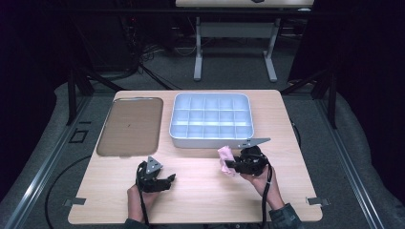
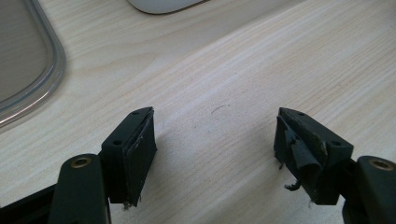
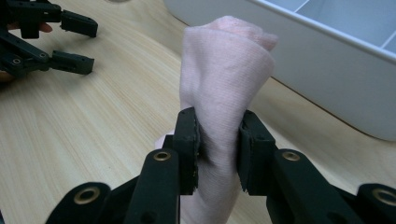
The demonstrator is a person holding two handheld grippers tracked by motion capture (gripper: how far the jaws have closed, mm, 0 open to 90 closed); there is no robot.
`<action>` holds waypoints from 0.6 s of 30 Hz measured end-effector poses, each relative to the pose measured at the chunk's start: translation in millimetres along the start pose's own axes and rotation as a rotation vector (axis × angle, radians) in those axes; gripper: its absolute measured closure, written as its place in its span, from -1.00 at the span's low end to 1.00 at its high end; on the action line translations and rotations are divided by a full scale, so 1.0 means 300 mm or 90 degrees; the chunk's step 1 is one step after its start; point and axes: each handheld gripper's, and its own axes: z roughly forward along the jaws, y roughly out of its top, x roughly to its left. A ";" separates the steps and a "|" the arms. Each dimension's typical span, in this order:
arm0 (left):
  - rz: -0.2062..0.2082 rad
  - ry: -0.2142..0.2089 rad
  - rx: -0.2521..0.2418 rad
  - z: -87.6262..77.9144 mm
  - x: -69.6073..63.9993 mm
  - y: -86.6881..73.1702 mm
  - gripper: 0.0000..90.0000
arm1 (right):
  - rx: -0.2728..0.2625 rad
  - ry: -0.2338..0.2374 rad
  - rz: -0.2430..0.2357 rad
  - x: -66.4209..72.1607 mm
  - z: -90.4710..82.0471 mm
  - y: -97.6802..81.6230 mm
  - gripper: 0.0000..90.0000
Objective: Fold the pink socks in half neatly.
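Observation:
A rolled pink cloth (image 3: 224, 84) stands up between the jaws of my right gripper (image 3: 218, 149), which is shut on its middle. In the high view that pink cloth (image 1: 226, 157) hangs just in front of the white compartment tray (image 1: 179, 136), with the right gripper (image 1: 231, 165) pointing left. My left gripper (image 1: 170, 181) rests low over the table near its front edge, pointing right, open with bare wood between its pads (image 2: 140, 154). It also appears in the right gripper view as the other gripper (image 3: 77, 44), at the upper left.
A flat grey lid (image 1: 130, 125) lies on the table left of the white tray, its clear rim (image 2: 53, 70) near the left gripper. The tray's white wall (image 3: 327, 79) runs close beside the cloth. Bare wooden table (image 1: 200, 191) lies between the two hands.

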 end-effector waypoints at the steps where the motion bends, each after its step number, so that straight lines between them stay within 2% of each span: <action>1: 0.002 0.000 0.000 0.000 0.001 0.000 -0.35 | 0.000 -0.004 0.001 -0.003 -0.006 0.001 0.60; 9: 0.004 0.000 0.001 0.000 0.001 0.000 -0.35 | -0.007 -0.018 0.008 -0.025 -0.046 0.006 0.59; 18: 0.001 0.001 0.001 0.000 0.000 0.000 -0.35 | -0.034 -0.039 0.019 -0.056 -0.089 0.019 0.60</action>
